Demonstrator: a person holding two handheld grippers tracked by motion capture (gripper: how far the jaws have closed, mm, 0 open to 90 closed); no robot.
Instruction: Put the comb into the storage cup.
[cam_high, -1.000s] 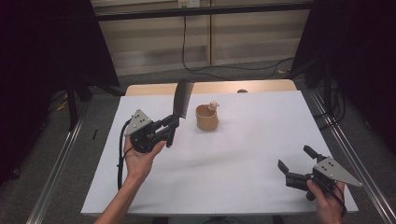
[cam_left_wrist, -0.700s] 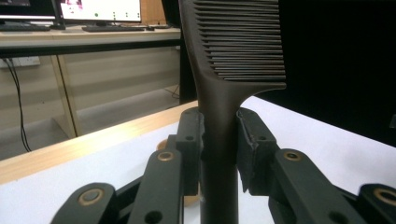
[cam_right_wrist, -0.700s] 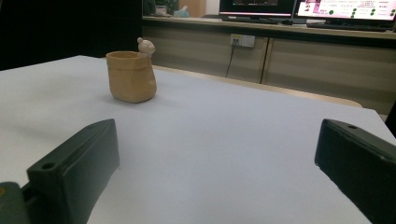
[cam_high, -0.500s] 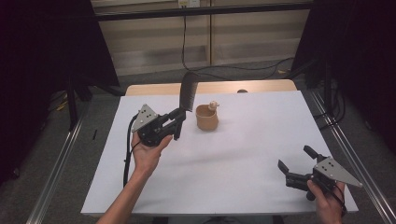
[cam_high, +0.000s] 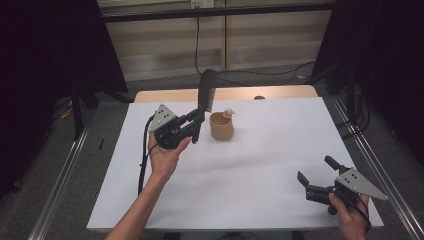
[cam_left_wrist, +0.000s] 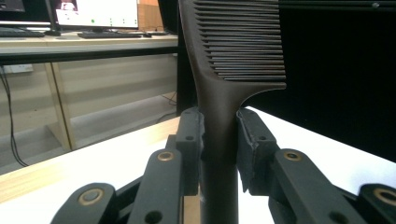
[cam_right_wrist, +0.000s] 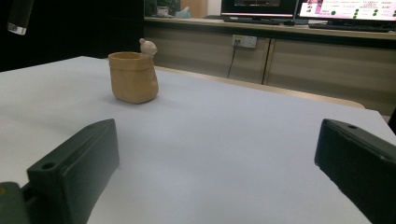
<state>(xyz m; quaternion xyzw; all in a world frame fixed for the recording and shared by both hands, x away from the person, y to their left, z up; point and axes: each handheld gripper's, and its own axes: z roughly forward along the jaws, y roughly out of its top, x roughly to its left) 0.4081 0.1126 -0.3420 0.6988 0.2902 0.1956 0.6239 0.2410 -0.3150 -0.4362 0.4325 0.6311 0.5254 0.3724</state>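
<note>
Left hand-held gripper (cam_high: 196, 121) pinching the handle of a dark comb (cam_high: 207, 91), held upright above the white counter (cam_high: 260, 175) with teeth at the top (pads pressed on either side of the handle in the left gripper view), just beside a tan cup (cam_high: 221, 126) with a small bear figure on its rim. Right hand-held gripper (cam_high: 315, 175) low over the near right corner of the counter, jaws spread wide with nothing between them, well apart from the cup.

Left gripper (cam_left_wrist: 219, 140) clamping dark comb (cam_left_wrist: 233, 56) by its handle, upright, white table (cam_left_wrist: 116, 158) below
</note>
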